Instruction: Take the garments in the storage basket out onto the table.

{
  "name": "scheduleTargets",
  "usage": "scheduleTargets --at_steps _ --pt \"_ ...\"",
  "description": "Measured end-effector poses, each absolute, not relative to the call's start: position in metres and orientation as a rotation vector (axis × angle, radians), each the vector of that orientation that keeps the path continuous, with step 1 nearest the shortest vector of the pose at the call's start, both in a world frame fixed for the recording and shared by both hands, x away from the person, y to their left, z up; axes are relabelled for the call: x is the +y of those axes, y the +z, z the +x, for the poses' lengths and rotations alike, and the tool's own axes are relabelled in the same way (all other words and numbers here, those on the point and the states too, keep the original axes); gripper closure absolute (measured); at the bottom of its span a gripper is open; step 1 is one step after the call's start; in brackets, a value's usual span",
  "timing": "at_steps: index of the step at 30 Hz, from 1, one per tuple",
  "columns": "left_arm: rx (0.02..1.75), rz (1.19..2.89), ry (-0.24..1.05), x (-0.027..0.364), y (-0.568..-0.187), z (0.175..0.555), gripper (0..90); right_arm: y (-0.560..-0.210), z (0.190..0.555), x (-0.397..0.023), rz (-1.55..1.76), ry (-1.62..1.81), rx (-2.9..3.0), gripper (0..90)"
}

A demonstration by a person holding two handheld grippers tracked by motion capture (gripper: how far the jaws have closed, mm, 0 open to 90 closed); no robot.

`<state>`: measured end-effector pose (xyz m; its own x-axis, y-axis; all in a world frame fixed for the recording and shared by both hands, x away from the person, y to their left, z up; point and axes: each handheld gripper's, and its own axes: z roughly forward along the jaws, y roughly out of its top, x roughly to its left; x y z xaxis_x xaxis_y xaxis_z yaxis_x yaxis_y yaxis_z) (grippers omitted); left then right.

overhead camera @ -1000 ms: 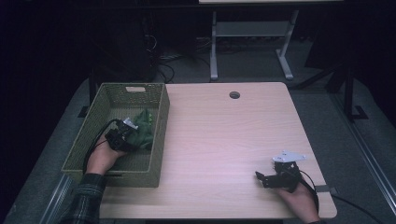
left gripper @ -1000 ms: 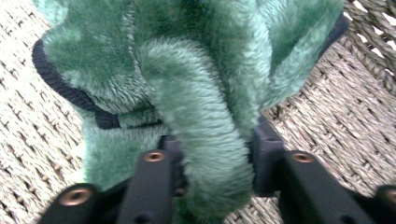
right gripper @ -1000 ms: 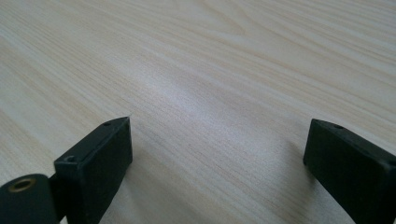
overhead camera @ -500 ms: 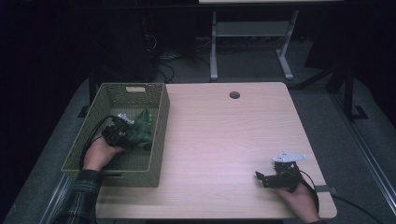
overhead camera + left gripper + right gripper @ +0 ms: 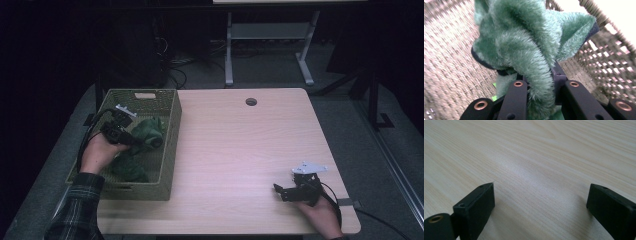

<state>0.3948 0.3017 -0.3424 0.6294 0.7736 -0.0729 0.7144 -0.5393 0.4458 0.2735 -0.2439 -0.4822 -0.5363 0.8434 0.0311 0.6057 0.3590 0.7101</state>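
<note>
A green plush piece (image 5: pixel 146 131) hangs over the woven olive basket (image 5: pixel 172 145) at the table's left. My left gripper (image 5: pixel 137 142) is shut on it. Its jaws have just been closing, and the fur is pinched between them. In the left gripper view the plush (image 5: pixel 524 37) bulges up from the left gripper (image 5: pixel 540 82), with the basket wall (image 5: pixel 449 50) behind it. More green fabric (image 5: pixel 129 170) lies on the basket floor. My right gripper (image 5: pixel 280 190) rests on the table near the front right corner. Its jaws stand open with nothing between them, over bare wood at the right gripper (image 5: pixel 540 200).
The light wood table (image 5: pixel 240 145) has a round cable hole (image 5: pixel 251 101) near its far edge. A metal stand (image 5: pixel 270 50) and cables lie on the dark floor behind. The basket sits against the table's left edge.
My left hand has risen inside the basket, lifting the green plush off the basket floor. The right hand has stayed still.
</note>
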Motion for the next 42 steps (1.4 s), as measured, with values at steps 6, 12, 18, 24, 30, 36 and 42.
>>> scheduleTargets --at_steps 6,12,18,24,30,36,42 --pt "1.167 2.378 0.202 0.298 -0.310 0.396 79.0 -0.482 0.273 -0.244 1.275 0.977 2.287 7.4" --pt "1.152 2.372 0.227 0.294 -0.287 0.395 79.1 -0.482 0.273 -0.244 1.275 0.977 2.286 7.4" --pt "1.091 2.313 0.218 0.298 -0.252 0.393 79.1 -0.482 0.273 -0.244 1.274 0.977 2.286 7.4" --pt "1.039 2.279 0.225 0.299 -0.231 0.389 79.1 -0.482 0.274 -0.244 1.270 0.978 2.285 7.4" --pt "0.978 2.283 0.253 0.288 -0.213 0.381 79.1 -0.482 0.273 -0.244 1.274 0.977 2.286 7.4" --pt "0.918 2.284 0.261 0.268 -0.204 0.378 79.1 -0.482 0.273 -0.244 1.275 0.977 2.287 7.4" --pt "0.848 2.277 0.270 0.250 -0.192 0.377 79.3 -0.482 0.273 -0.244 1.275 0.977 2.287 7.4"
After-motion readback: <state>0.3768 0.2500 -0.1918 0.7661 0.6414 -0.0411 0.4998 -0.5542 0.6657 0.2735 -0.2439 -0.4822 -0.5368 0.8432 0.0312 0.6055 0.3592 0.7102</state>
